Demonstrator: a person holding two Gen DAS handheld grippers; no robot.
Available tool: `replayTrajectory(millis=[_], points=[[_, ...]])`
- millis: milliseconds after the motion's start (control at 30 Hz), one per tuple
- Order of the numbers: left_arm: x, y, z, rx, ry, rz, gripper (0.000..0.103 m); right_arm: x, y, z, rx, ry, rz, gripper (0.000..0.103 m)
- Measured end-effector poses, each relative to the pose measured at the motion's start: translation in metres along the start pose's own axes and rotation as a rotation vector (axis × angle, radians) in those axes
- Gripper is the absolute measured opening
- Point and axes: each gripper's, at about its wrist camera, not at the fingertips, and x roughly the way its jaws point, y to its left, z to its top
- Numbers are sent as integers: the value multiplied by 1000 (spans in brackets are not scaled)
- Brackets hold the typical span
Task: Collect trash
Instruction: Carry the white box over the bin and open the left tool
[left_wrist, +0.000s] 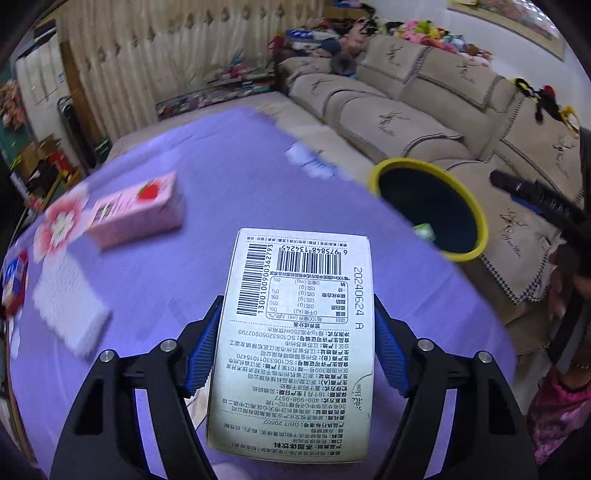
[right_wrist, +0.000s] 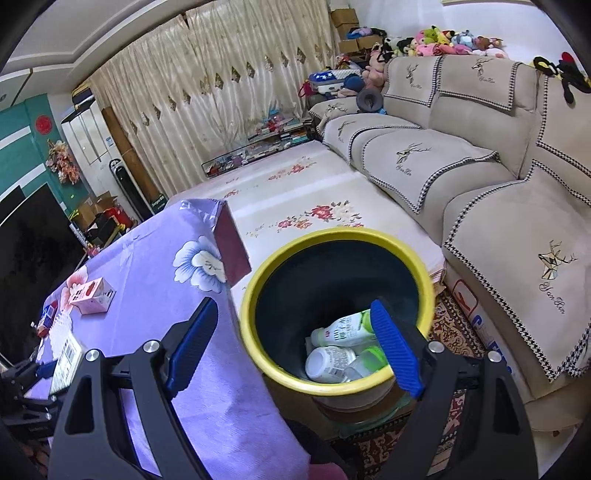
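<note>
My left gripper (left_wrist: 299, 336) is shut on a white drink carton (left_wrist: 299, 332) with barcodes and printed text, held above the purple tablecloth (left_wrist: 221, 177). It also shows at the far left of the right wrist view (right_wrist: 66, 358). A pink strawberry carton (left_wrist: 138, 210) lies on the cloth to the left, also in the right wrist view (right_wrist: 92, 295). The yellow-rimmed bin (right_wrist: 255, 295) stands beside the table's right edge and holds white bottles (right_wrist: 332, 360). My right gripper (right_wrist: 295, 343) is open and empty above the bin's near rim. The bin also shows in the left wrist view (left_wrist: 458, 254).
A white tissue pack (left_wrist: 70, 299) and a red-blue packet (left_wrist: 14, 284) lie on the left of the table. A beige sofa (right_wrist: 480, 177) runs along the right. A dark red box (right_wrist: 232, 243) stands at the table's far corner. A patterned rug (right_wrist: 450, 328) is under the bin.
</note>
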Motion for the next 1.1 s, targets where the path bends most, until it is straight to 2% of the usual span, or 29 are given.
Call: replayTrajectory(millis=[300, 533, 633, 900, 1000, 1100], points=[[19, -77, 70, 137, -34, -120, 73, -23, -55, 2, 57, -44, -102, 80], [64, -135, 116, 202, 3, -204, 73, -38, -100, -2, 122, -64, -159, 80], [84, -158, 135, 229, -4, -200, 73, -39, -115, -6, 146, -61, -175, 80], [128, -189, 163, 225, -1, -197, 74, -43, -142, -13, 192, -57, -210, 82], [134, -187, 168, 201, -16, -194, 91, -45, -141, -14, 186, -57, -211, 82], [123, -178, 164, 180, -41, -203, 92, -45, -133, -14, 172, -55, -205, 82]])
